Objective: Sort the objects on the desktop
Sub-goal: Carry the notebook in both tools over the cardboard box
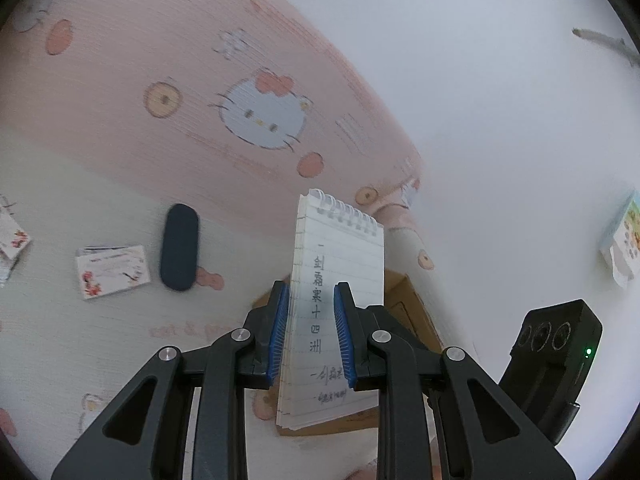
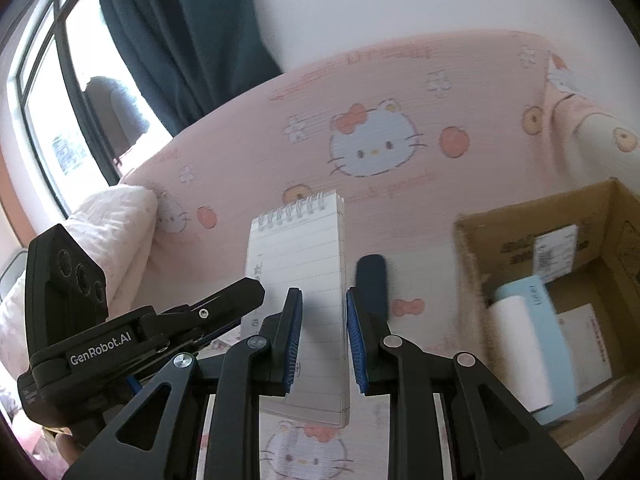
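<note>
A spiral-bound notepad [image 1: 340, 264] with lined pages and handwriting hangs in the air above the bed, rings at the top. My left gripper [image 1: 310, 292] is shut on one side edge of it, the blue pads against the stack of pages. In the right wrist view the same notepad [image 2: 304, 248] sits between the pads of my right gripper [image 2: 322, 296], which is shut on its other side edge. There the left gripper [image 2: 240, 304] reaches in from the left and meets the pad. The right gripper's camera housing [image 1: 556, 360] shows at the lower right of the left wrist view.
An open cardboard box [image 2: 520, 216] lies on the pink cartoon-cat sheet at the right, with a light blue carton [image 2: 536, 320] and papers inside. A dark blue case [image 1: 179, 246] and a stack of cards [image 1: 112, 270] lie on the sheet. A pillow [image 2: 116, 224] lies left.
</note>
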### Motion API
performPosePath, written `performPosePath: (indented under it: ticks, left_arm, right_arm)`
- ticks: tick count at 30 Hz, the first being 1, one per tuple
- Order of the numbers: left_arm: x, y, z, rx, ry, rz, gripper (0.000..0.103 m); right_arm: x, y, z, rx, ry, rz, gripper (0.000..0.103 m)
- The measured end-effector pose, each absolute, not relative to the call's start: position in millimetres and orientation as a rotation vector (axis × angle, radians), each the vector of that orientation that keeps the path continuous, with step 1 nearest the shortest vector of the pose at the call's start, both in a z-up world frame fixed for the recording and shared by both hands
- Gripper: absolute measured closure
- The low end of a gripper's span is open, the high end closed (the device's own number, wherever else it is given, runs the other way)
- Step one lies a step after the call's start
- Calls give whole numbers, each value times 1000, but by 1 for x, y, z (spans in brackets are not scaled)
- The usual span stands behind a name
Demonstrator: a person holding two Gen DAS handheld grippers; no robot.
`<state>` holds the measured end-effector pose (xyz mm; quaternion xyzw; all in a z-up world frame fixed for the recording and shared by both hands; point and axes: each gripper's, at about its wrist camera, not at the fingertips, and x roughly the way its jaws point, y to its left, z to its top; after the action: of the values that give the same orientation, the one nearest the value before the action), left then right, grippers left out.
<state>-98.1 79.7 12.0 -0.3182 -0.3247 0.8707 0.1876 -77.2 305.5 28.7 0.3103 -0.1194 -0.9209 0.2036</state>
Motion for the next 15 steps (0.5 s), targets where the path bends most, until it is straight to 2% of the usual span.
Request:
performPosePath:
  ticks: [15]
  left_arm:
    - [-145,196,11,-970,-843,2306,78]
  right_arm:
    - [-94,418,36,918,-322,-2705,83]
